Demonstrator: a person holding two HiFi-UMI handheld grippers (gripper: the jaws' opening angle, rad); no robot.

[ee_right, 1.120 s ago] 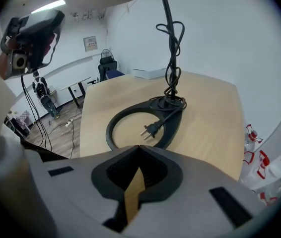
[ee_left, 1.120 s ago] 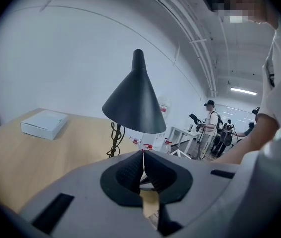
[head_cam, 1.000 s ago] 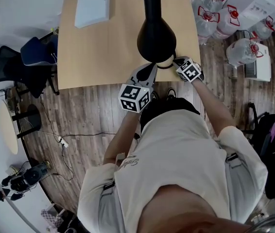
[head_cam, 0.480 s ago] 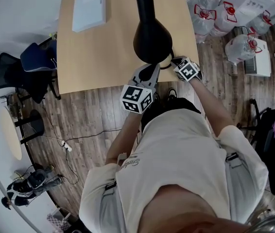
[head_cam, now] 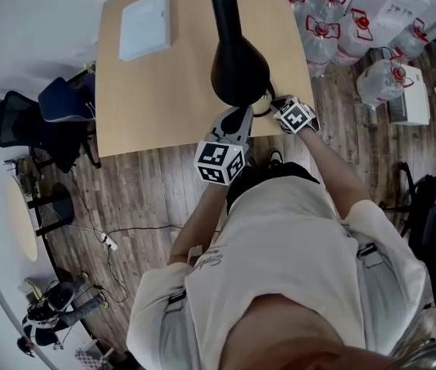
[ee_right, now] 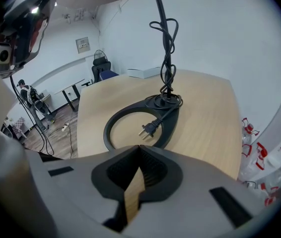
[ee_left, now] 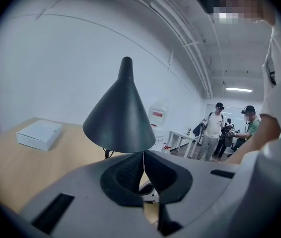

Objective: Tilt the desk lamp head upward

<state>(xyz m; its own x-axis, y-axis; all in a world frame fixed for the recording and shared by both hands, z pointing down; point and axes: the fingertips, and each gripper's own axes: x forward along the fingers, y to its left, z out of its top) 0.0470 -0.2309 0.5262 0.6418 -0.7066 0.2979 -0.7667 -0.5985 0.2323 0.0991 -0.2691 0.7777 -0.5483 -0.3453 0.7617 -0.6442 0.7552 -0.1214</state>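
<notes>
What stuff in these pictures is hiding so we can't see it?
Head view: the lamp head hides most of the lamp base and the tips of the left gripper.
Head view: the lamp arm is cut off by the top edge.
Left gripper view: any bulb is hidden inside the lamp head.

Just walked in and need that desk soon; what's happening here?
A person at the wooden desk holds a gripper in each hand by a black desk lamp. The left gripper, jaws together, sits under the lamp head. The right gripper, also shut and empty, faces the ring base, where the plug lies.
</notes>
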